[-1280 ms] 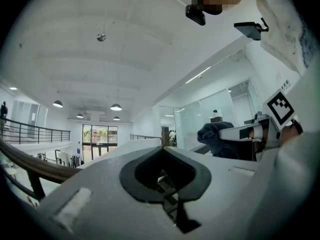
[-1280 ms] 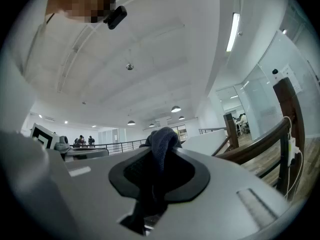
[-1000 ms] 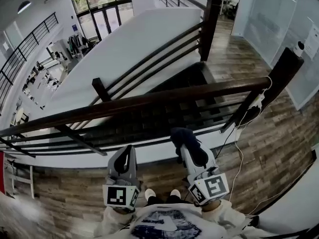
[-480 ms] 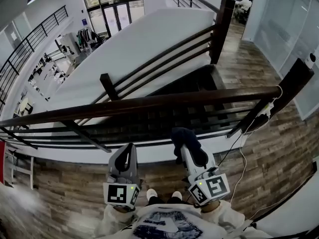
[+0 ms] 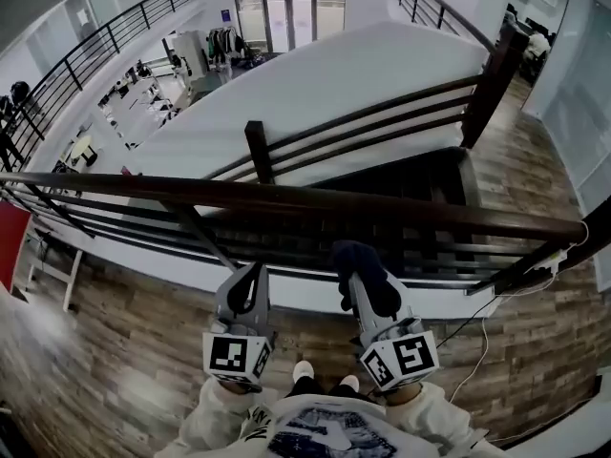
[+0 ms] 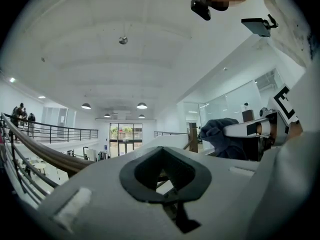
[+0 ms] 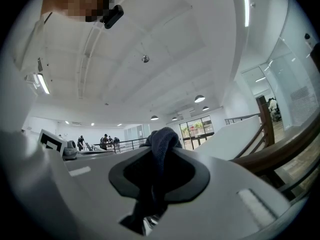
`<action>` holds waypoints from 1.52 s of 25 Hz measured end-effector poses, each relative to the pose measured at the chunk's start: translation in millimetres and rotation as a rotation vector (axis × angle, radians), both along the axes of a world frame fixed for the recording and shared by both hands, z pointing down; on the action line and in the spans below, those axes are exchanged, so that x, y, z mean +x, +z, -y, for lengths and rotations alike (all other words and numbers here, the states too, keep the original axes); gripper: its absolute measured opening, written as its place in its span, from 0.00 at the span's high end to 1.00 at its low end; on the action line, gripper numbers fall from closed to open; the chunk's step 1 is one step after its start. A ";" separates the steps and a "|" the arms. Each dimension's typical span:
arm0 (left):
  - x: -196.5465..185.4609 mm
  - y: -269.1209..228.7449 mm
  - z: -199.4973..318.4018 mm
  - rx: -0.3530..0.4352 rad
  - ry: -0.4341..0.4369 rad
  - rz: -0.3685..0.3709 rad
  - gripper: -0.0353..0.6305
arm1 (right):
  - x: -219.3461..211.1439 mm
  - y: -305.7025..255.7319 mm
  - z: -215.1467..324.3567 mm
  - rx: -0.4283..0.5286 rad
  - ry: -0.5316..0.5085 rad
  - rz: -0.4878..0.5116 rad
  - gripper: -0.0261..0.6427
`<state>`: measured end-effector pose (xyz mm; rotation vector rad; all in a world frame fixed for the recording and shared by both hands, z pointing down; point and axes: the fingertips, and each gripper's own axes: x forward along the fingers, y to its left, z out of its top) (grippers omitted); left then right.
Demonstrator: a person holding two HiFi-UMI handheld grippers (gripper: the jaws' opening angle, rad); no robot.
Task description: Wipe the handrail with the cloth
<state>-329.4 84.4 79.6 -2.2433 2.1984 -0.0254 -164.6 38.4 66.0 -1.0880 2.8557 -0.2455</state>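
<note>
The dark wooden handrail (image 5: 315, 201) crosses the head view from left to right, just beyond both grippers. My right gripper (image 5: 355, 277) is shut on a dark blue cloth (image 5: 355, 258), which bunches up above its tips a little short of the rail. In the right gripper view the cloth (image 7: 161, 144) hangs down between the jaws, with the handrail (image 7: 280, 151) to the right. My left gripper (image 5: 251, 280) is held beside it, shut with nothing in it, also short of the rail. The left gripper view shows the cloth (image 6: 220, 134) at the right and the handrail (image 6: 45, 154) at the left.
Beyond the rail a dark stairwell drops away, with lower bars and a post (image 5: 258, 151). A white sloping stair wall (image 5: 334, 74) lies behind. A white cable (image 5: 477, 342) trails on the wooden floor at the right. The person's shoes (image 5: 304, 370) stand below the grippers.
The head view has swung left, so the handrail now slopes down to the right and more of the left hall shows. Both grippers keep their places, the cloth still held.
</note>
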 end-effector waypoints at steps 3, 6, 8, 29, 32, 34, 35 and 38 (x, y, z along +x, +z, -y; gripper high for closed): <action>-38.7 6.9 -1.9 0.002 -0.043 0.000 0.95 | -46.2 5.3 -1.6 0.005 -0.063 -0.014 0.86; -77.9 12.9 0.5 -0.006 -0.088 -0.015 0.95 | -93.8 13.7 1.0 -0.007 -0.117 -0.025 0.86; -100.6 17.8 4.4 -0.014 -0.116 -0.014 0.95 | -122.4 18.7 5.0 -0.012 -0.149 -0.033 0.86; -288.9 83.3 73.8 -0.142 -0.276 0.047 0.95 | -371.9 82.9 41.8 -0.026 -0.333 -0.146 0.86; -309.4 92.0 79.6 -0.168 -0.296 0.057 0.95 | -393.9 86.0 44.5 -0.034 -0.346 -0.154 0.86; -318.8 92.8 84.2 -0.174 -0.303 0.066 0.95 | -408.2 87.0 44.6 -0.044 -0.355 -0.161 0.86; -322.2 93.3 86.1 -0.176 -0.307 0.068 0.95 | -414.3 88.4 44.7 -0.050 -0.357 -0.164 0.86; -327.2 97.1 92.8 -0.188 -0.313 0.072 0.95 | -425.8 94.8 45.6 -0.063 -0.361 -0.172 0.86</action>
